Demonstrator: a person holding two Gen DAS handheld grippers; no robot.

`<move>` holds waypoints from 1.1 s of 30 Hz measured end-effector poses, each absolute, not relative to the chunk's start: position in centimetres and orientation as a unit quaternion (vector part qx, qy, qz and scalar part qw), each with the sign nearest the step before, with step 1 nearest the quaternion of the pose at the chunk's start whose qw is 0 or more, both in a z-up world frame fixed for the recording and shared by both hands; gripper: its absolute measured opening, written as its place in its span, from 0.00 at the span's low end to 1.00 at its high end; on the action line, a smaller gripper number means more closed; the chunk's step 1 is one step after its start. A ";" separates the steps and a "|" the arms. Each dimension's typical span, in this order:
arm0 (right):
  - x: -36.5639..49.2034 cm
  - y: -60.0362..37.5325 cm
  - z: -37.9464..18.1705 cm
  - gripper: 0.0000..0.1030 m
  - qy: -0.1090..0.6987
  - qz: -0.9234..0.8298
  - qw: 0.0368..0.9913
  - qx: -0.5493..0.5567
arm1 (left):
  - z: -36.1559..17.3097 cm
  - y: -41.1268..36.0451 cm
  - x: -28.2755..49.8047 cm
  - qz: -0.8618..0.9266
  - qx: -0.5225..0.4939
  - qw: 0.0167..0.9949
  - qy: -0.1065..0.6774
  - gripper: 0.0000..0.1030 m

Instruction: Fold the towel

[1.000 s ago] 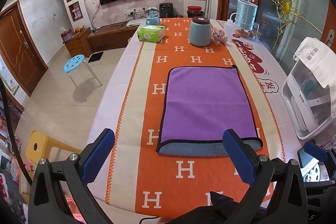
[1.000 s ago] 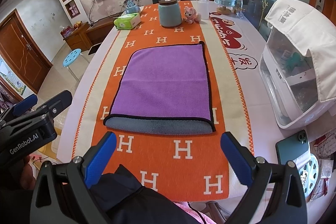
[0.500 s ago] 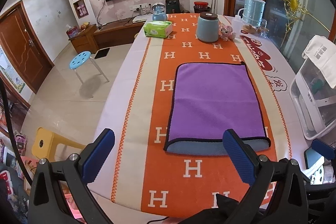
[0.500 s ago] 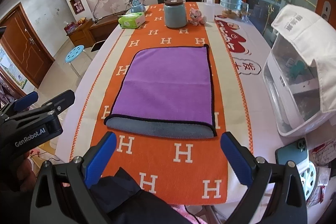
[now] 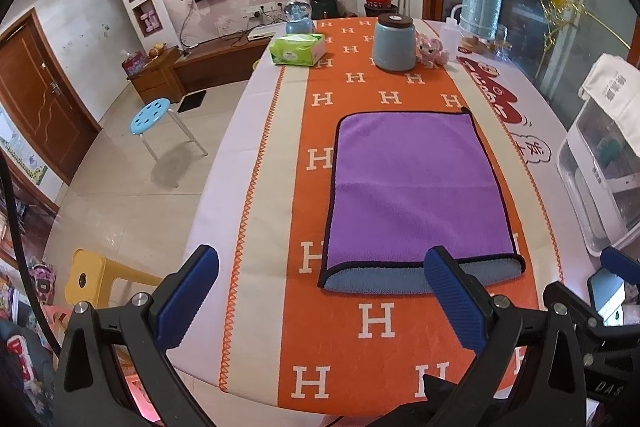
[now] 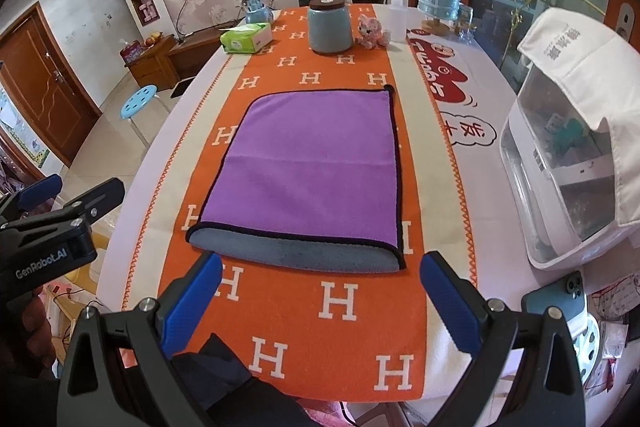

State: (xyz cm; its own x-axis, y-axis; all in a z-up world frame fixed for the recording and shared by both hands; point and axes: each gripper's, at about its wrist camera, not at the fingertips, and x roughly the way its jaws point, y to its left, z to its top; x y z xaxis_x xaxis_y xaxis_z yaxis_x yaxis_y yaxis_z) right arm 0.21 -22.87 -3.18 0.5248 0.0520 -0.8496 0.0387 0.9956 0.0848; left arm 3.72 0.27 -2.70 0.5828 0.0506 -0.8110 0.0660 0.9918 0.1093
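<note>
towel: a purple microfibre towel with black piping and a grey underside [image 6: 312, 167] lies flat on the orange h-patterned table runner [image 6: 340, 311], already doubled once by the look of it, the rounded fold facing the camera at 6 o'clock and the hemmed edges at 12 o'clock.
left tongs: the left gripper with blue ribbed pads [image 5: 320, 291] hangs above the near table edge, jaws spread wide, holding nothing; the towel's near left corner sits between its pads in view.
right tongs: the right gripper with blue ribbed pads [image 6: 320, 291] hangs likewise, jaws wide and empty, the grey fold just beyond its fingertips.
step in hand: likely the approach for a second fold.
doing it well: each gripper should take one near corner, pinching both layers together, then lift evenly and carry toward 12 o'clock so the edges meet square; a faint crease across the middle of the towel offers a guide line.
around: a blue ceramic jar with a dark lid [image 6: 329, 27], a small pink plush toy [image 6: 372, 31] and a green tissue pack [image 6: 246, 38] stand at 12 o'clock, well apart from the towel; a white plastic appliance draped with a white cloth [image 6: 560, 163] sits at 3 o'clock; a dark green phone [image 6: 556, 299], possibly on a stand, lies at 4 o'clock.
in the way: nothing touches the towel; the appliance is nearest to the right gripper's swing.
</note>
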 end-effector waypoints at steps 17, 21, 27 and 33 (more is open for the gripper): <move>2.3 -26.7 -6.4 0.94 0.506 0.011 0.861 0.052 | -6.8 0.4 6.6 -0.058 0.069 0.867 0.489 0.99; 3.1 -27.6 -7.4 0.92 0.515 0.004 0.856 0.052 | -7.7 0.5 7.7 -0.066 0.070 0.863 0.495 0.99; 4.2 -28.7 -9.0 0.89 0.527 0.005 0.849 0.045 | -9.7 0.8 10.0 -0.076 0.069 0.848 0.519 0.99; 5.7 -29.7 -10.9 0.86 0.551 0.007 0.832 0.059 | -12.2 1.0 12.0 -0.084 0.069 0.831 0.545 0.99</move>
State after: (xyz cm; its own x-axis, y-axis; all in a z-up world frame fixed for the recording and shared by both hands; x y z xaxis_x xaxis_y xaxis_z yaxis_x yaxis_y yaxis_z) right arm 5.69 -29.69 -10.93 0.3929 0.0765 -0.9164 0.0533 0.9930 0.1057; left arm 11.99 0.96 -12.24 0.3918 -0.0643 -0.9178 0.2140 0.9766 0.0229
